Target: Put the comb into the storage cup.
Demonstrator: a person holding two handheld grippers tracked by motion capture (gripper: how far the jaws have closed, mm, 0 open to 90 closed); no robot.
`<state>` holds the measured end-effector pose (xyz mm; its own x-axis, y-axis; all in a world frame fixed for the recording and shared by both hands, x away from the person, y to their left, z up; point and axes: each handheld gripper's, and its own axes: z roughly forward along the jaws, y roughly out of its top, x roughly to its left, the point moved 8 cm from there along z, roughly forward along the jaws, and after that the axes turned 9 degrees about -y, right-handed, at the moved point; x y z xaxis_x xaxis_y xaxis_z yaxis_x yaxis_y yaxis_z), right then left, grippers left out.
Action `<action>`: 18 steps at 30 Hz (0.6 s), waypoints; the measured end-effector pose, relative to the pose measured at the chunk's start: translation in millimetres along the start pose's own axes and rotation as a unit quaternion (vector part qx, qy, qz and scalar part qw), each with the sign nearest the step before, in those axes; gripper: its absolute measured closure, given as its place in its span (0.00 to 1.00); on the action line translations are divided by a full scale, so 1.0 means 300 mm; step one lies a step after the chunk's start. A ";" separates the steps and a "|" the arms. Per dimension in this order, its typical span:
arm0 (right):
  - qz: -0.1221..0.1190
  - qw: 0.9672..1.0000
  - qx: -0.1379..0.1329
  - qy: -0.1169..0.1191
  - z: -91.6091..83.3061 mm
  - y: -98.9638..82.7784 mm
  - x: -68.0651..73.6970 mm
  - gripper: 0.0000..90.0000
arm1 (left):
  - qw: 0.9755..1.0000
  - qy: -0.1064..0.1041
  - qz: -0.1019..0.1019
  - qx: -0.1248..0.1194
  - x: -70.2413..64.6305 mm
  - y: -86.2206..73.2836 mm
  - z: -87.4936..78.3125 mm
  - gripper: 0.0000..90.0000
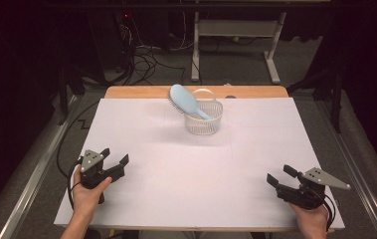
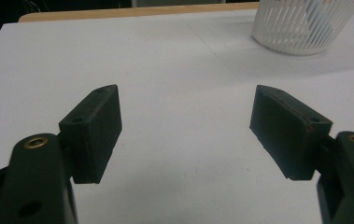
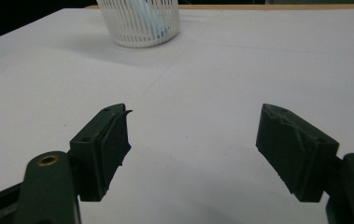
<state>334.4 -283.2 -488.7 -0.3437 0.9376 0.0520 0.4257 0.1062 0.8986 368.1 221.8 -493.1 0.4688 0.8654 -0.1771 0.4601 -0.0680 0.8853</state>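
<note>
While both tools sit spread and empty, one pale blue brush [image 1: 186, 101] leans handle-down in one white slatted basket [image 1: 204, 121], well ahead of the left tool [image 1: 115, 158] and to its right, ahead-left of the right tool [image 1: 279, 176]. Bare white table [image 1: 186, 169] lies between; each tool sits near a side edge.
</note>
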 end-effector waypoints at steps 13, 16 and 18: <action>0.000 1.000 0.000 0.000 0.000 0.000 0.000 0.29 | 1.000 0.004 -0.005 0.005 0.010 -0.028 0.005 0.29; 0.000 1.000 0.001 0.000 0.000 -0.001 0.003 0.29 | 1.000 0.009 -0.004 0.002 0.014 -0.031 0.002 0.29; 0.000 1.000 0.001 0.000 0.000 -0.001 0.002 0.29 | 1.000 0.011 -0.005 -0.001 0.016 -0.034 0.001 0.29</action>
<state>334.1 -282.6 -488.9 -0.3443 0.9374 0.0514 0.4271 0.1077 0.8978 365.8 226.5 -503.1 0.4479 0.8764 -0.1769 0.4628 -0.0580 0.8846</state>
